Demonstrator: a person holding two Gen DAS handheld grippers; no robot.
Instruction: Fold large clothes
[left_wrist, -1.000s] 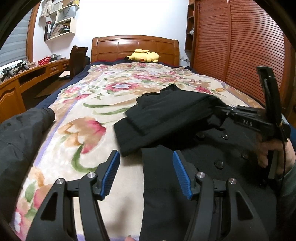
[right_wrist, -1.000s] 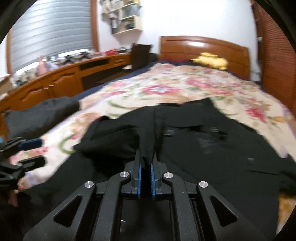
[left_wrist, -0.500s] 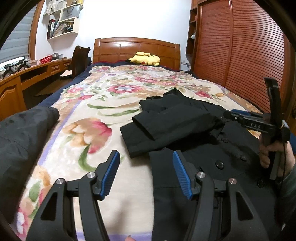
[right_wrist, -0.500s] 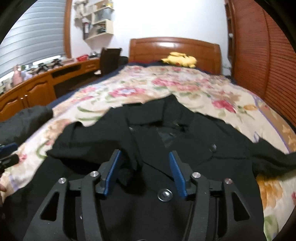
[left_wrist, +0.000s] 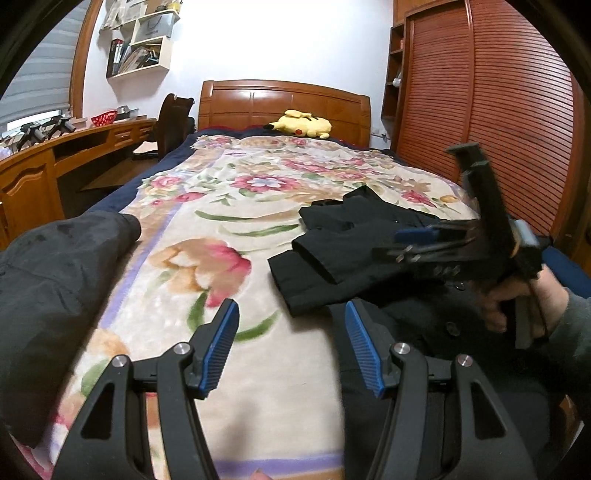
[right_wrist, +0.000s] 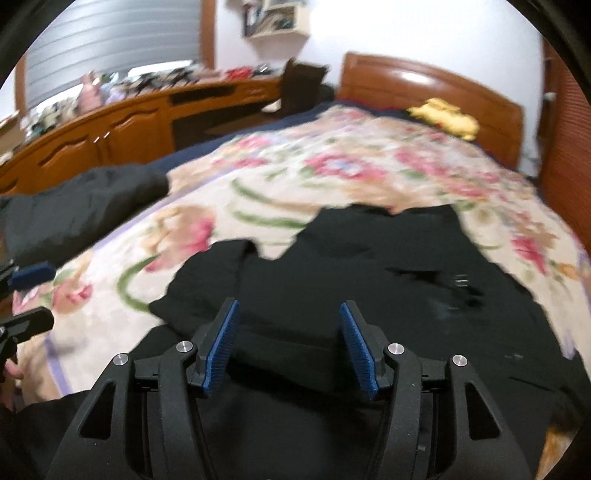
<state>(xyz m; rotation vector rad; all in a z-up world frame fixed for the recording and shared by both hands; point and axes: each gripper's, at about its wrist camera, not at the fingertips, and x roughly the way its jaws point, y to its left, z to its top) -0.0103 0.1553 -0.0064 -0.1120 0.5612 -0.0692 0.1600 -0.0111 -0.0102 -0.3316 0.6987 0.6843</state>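
Observation:
A black buttoned coat (left_wrist: 354, 251) lies on the flowered bedspread (left_wrist: 207, 229), its left sleeve folded in over the chest. In the right wrist view the coat (right_wrist: 369, 288) fills the middle and foreground. My left gripper (left_wrist: 291, 347) is open and empty above the bedspread, just left of the coat's lower front. My right gripper (right_wrist: 288, 343) is open and empty just above the coat's body. In the left wrist view the right gripper (left_wrist: 424, 240) is blurred, over the coat's right side.
A dark grey jacket (left_wrist: 55, 280) lies at the bed's left edge. A yellow plush toy (left_wrist: 301, 123) sits by the wooden headboard (left_wrist: 284, 107). A wooden desk (left_wrist: 48, 162) and chair (left_wrist: 171, 123) stand left of the bed. A slatted wardrobe (left_wrist: 491, 122) stands to the right.
My right gripper opened and let go of the coat's sleeve, which now lies folded across the coat. The right gripper has swung left. The left gripper stayed open and shifted slightly left.

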